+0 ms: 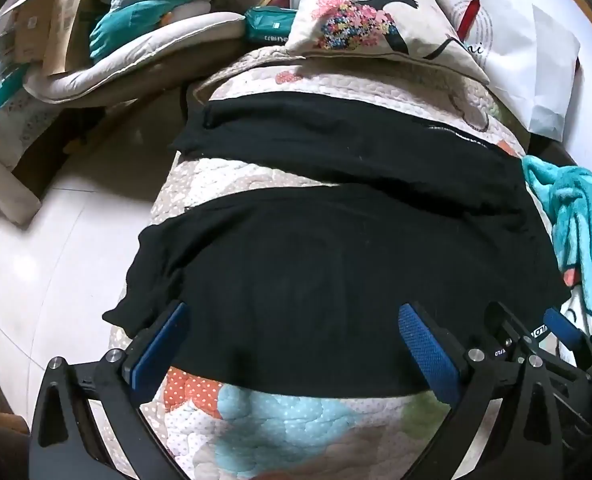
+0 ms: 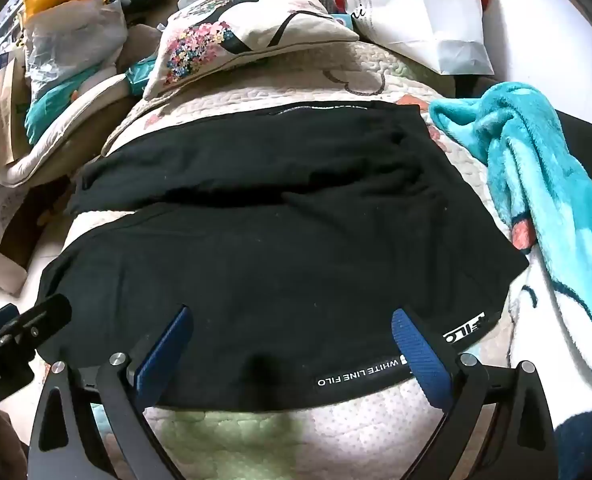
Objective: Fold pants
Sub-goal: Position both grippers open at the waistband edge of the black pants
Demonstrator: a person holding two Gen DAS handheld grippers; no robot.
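Black pants (image 1: 316,264) lie spread flat on a patchwork quilt (image 1: 280,416), the two legs running left with a strip of quilt between them. The waistband with white lettering (image 2: 360,374) lies at the near right. My left gripper (image 1: 292,332) is open, its blue pads over the near leg's edge. My right gripper (image 2: 292,332) is open over the near edge by the waistband. The right gripper also shows in the left wrist view (image 1: 536,332), and the left gripper shows at the left edge of the right wrist view (image 2: 12,332).
A floral cushion (image 1: 360,16) and a white paper bag (image 1: 528,56) sit at the quilt's far end. A teal fleece blanket (image 2: 536,168) lies bunched at the right. Piled bags and bedding (image 1: 96,32) stand at the far left beside the white tiled floor (image 1: 28,264).
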